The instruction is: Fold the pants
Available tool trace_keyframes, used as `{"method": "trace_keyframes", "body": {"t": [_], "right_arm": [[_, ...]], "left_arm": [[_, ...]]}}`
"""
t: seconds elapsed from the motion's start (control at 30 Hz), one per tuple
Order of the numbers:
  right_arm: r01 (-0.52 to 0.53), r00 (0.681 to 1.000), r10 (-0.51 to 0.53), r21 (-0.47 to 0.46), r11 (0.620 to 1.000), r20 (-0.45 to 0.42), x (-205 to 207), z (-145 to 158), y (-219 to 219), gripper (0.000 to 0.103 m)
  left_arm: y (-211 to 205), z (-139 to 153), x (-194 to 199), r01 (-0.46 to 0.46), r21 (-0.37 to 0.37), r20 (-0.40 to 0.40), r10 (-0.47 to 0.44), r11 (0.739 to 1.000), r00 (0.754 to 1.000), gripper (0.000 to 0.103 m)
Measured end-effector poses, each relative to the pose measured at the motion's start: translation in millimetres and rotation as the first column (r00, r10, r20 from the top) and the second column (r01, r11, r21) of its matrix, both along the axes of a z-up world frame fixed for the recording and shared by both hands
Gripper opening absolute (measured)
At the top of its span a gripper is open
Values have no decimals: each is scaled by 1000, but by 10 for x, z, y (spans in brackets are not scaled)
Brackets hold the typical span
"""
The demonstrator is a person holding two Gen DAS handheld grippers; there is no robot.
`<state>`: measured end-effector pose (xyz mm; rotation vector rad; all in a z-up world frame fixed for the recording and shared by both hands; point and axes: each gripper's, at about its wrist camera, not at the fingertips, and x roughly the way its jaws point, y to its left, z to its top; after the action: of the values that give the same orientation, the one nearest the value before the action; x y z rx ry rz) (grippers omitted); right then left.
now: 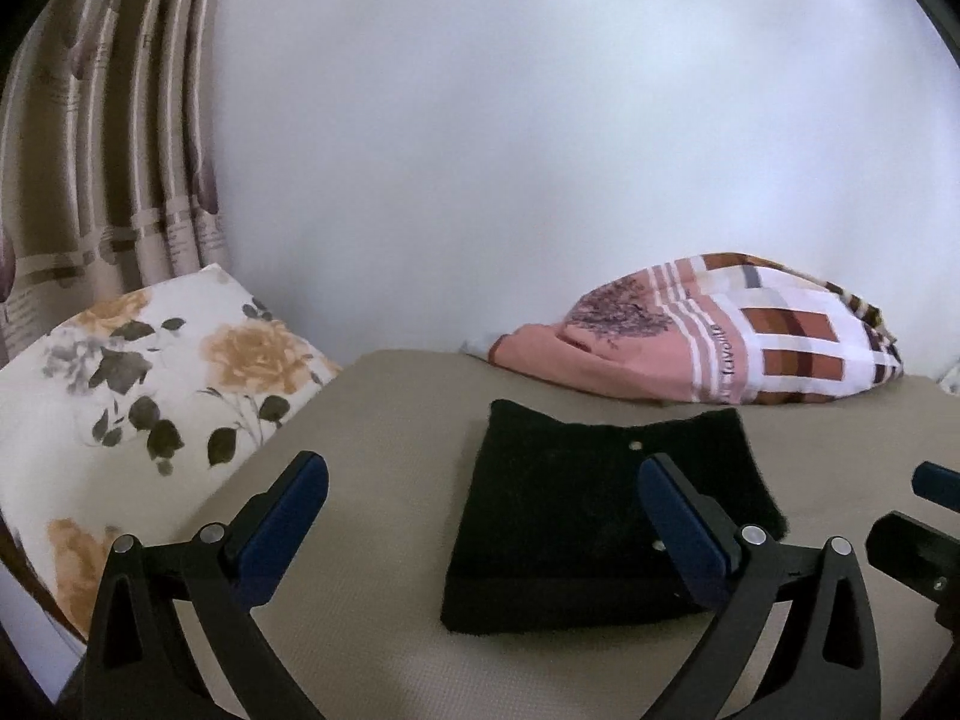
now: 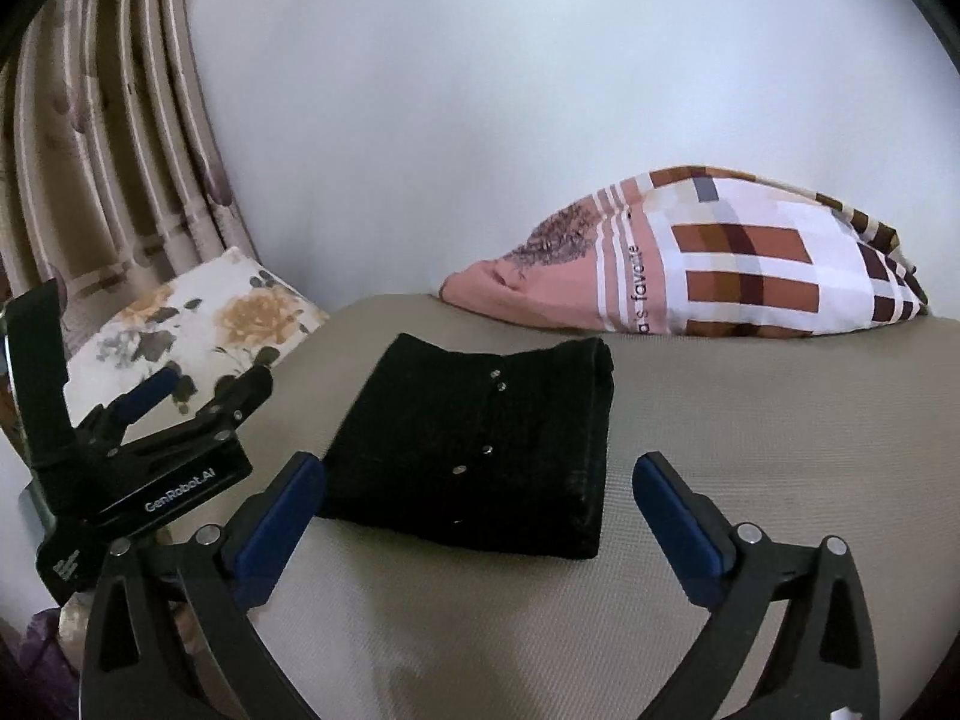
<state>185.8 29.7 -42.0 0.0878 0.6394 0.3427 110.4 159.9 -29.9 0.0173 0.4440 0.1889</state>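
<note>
**Black pants lie folded on bed as both grippers hang clear**

The left gripper hovers above the bed with its blue-padded jaws spread wide and nothing between them; from its own camera the right-hand finger overlaps the near corner of the cloth, though whether it touches cannot be told. The right gripper is likewise spread to its widest, empty, its pads apart from the fabric. Ahead of both lie the black pants, folded into a compact rectangle with small metal studs showing on top, resting flat on the tan bedcover. Beyond the pants, a pink plaid pillow sits against the pale wall. To the left, a floral pillow leans at the bed's edge, with striped curtains hanging behind it.
</note>
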Motion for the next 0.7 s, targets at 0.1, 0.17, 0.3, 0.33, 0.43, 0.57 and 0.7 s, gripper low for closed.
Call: {"method": "trace_keyframes", "body": {"t": [0.1, 0.17, 0.3, 0.33, 0.43, 0.57, 0.7], "right_arm": [[6, 1000, -6, 3, 1000, 14, -102, 84, -17, 103], [15, 1000, -15, 3, 1000, 22, -153, 133, -29, 103], [29, 999, -30, 17, 999, 32, -255, 226, -59, 103], [34, 999, -35, 13, 999, 38, -288, 250, -53, 103], [31, 998, -31, 9, 999, 54, -361, 317, -30, 103], [28, 997, -29, 9, 1000, 74, -458, 395, -9, 103], [33, 994, -35, 22, 999, 104, -531, 466, -51, 103]], "left_arm": [[3, 121, -97, 24, -24, -13, -24, 999, 1000, 103], [-8, 198, -171, 35, -25, -8, -35, 999, 999, 103], [-95, 305, -336, 39, 34, 26, -40, 999, 999, 103], [-115, 324, -365, 44, 46, 35, -45, 998, 998, 103], [-182, 409, -484, 65, 79, 61, -70, 995, 996, 103], [-206, 537, -627, 66, 79, 107, -74, 995, 992, 103], [-200, 653, -770, 44, 75, 153, -55, 996, 987, 103]]}}
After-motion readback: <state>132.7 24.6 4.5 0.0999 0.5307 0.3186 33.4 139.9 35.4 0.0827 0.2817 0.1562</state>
